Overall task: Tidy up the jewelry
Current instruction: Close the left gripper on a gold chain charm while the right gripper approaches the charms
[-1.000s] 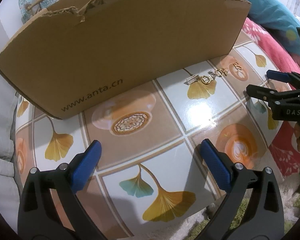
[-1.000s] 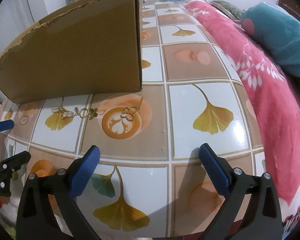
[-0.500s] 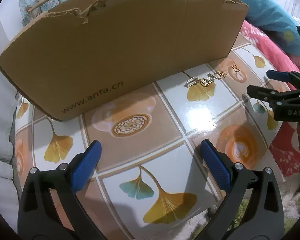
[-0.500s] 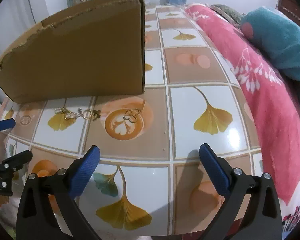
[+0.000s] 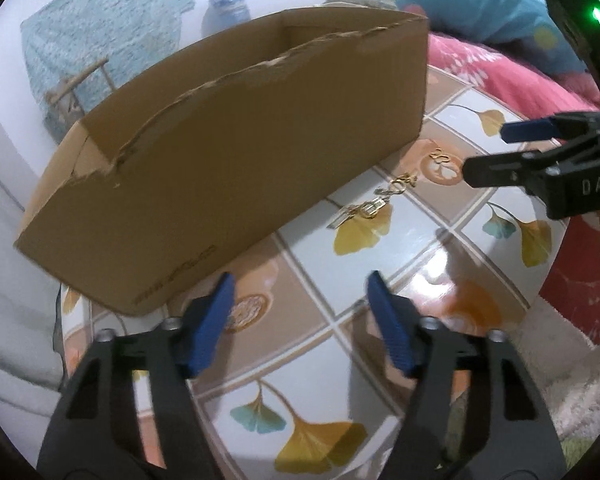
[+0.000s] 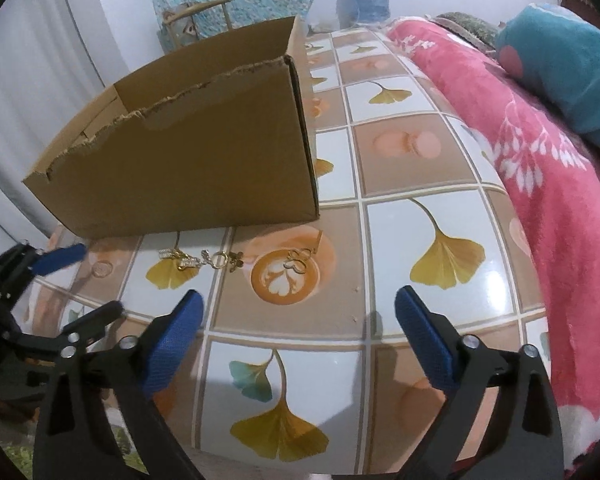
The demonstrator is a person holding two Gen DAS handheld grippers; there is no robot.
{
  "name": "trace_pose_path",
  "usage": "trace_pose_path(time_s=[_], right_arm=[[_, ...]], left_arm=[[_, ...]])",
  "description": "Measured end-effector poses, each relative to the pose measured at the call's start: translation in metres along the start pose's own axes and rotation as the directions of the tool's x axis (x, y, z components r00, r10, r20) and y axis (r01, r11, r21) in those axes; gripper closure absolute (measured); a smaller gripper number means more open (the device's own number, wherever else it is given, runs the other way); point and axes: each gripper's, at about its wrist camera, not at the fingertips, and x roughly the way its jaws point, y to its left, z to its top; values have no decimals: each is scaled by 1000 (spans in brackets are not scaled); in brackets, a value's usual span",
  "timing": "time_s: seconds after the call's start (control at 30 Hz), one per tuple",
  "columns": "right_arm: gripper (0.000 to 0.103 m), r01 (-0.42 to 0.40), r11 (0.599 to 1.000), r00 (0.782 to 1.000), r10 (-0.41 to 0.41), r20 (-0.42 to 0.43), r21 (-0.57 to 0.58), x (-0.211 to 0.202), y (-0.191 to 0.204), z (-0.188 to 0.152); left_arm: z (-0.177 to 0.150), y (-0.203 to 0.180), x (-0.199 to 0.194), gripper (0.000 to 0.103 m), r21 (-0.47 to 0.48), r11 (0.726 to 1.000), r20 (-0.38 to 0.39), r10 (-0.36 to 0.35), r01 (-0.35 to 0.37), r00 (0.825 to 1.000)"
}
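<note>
Left wrist view: left gripper (image 5: 300, 312) fingers closing on nothing, right gripper (image 6: 296, 324) fingers apart; I am risking scattering jewelry (image 6: 204, 260) across the bench (image 6: 400, 240).

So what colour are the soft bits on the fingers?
Blue pads, clearest in the right wrist view.

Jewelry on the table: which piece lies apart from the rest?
The gold butterfly-shaped piece, alone on the latte-art tile. The other pieces lie bunched in a row over the ginkgo-leaf tile beside the cardboard box.

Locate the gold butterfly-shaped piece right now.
Right wrist view, centre: the gold butterfly piece lies on the table's latte-art tile, just before the cardboard box's right corner, right of the other jewelry.
</note>
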Motion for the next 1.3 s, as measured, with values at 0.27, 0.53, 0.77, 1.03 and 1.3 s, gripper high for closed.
trace_pose_path(time_s=[0.27, 0.53, 0.77, 1.03, 1.3], right_arm=[[34, -85, 996, 996, 85, 0, 1, 3, 4, 6], [53, -148, 988, 988, 150, -38, 34, 17, 2, 11], [65, -185, 981, 981, 188, -44, 57, 22, 3, 15], [65, -184, 981, 982, 186, -44, 54, 23, 6, 18], [65, -205, 979, 977, 205, -57, 21, 20, 14, 18]], left_arm=[[9, -7, 12, 72, 143, 989, 15, -41, 38, 999], [19, -1, 25, 78, 230, 970, 8, -86, 82, 996], [34, -1, 33, 79, 290, 945, -11, -155, 151, 988], [32, 2, 32, 98, 318, 924, -44, -211, 214, 976], [14, 10, 20, 98, 287, 935, -80, -195, 209, 978]])
